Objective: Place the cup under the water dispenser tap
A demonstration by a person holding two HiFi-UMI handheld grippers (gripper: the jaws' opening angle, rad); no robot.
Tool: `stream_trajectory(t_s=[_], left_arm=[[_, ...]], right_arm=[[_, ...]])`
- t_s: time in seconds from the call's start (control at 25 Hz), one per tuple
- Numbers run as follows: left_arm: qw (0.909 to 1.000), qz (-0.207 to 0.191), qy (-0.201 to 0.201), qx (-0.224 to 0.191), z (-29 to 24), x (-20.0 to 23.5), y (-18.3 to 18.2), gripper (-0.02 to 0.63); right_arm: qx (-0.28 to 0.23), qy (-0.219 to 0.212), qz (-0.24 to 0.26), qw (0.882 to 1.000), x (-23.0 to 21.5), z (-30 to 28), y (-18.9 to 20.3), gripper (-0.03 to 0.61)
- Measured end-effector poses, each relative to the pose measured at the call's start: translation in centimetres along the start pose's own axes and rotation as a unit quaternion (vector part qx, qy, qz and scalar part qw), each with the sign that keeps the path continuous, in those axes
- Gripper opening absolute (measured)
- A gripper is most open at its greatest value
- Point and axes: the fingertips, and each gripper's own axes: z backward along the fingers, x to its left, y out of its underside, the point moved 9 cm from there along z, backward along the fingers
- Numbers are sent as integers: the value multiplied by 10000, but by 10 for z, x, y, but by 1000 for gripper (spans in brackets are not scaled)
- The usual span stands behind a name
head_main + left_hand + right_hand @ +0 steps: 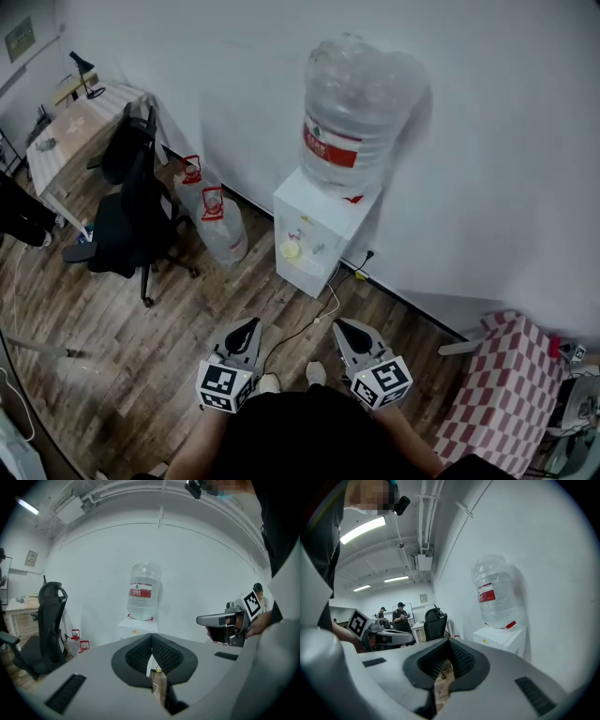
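Left gripper (249, 328), right gripper (345, 328): we hold both low, jaws together, nothing btw them; water dispenser (314, 239) ahead by wall.

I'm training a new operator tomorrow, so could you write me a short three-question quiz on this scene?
1. True or false: the jaws of the left hand-held gripper stand wide open.
2. What sits on top of the white water dispenser? A) a kettle B) a large clear bottle C) a desk lamp
3. Fill in: in the head view, the black office chair stands to the dispenser's ____.

Key: 1 false, the jaws are shut with nothing between them; 2 B; 3 left.
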Motion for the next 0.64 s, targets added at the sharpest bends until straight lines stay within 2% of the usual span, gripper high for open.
stream_trajectory(t_s=[0.64], left_arm=[[10000, 75, -13, 45, -11, -5, 5, 14]], right_arm=[[207, 58, 156, 9996, -9, 1, 3, 21]])
